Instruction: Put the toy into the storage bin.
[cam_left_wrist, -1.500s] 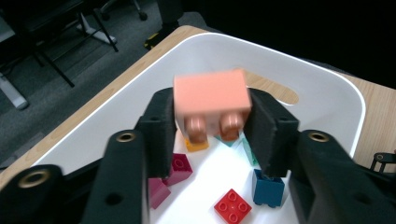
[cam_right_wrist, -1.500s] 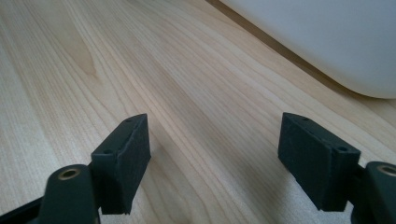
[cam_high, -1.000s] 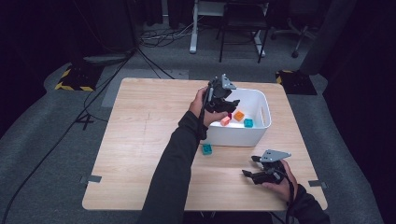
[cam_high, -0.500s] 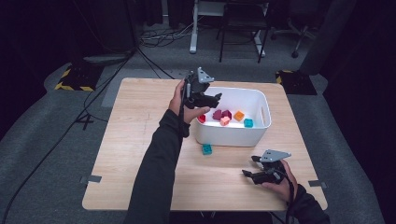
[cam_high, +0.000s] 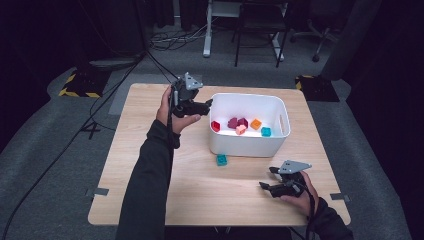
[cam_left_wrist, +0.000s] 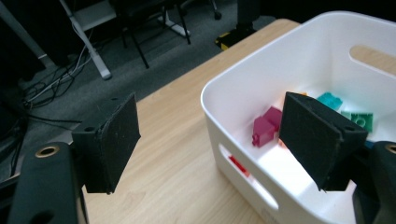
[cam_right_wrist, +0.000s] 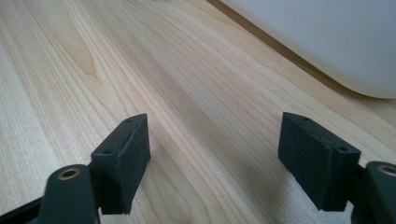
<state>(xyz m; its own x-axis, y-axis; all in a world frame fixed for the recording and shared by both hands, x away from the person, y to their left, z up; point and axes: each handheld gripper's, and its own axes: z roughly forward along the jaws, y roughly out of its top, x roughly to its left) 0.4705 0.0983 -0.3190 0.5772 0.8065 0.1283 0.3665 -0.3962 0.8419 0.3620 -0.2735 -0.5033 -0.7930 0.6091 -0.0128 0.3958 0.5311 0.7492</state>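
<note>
Hovering beside the white bin (cam_high: 247, 145), the left gripper (cam_high: 206, 106) has just been opening, nothing between its jaws; the right gripper (cam_high: 266, 179) rests spread on the table (cam_high: 150, 190).

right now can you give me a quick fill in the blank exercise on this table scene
1. The coloured blocks lie inside a ____ bin.
2. One block on the table outside the bin, the teal block, lies at the bin's ____ wall, on the person's side.
3. The left gripper has its jaws ____, with nothing between them.
4. The right gripper rests low over the ____, jaws open.

Missing words: white; near; open; table
</note>
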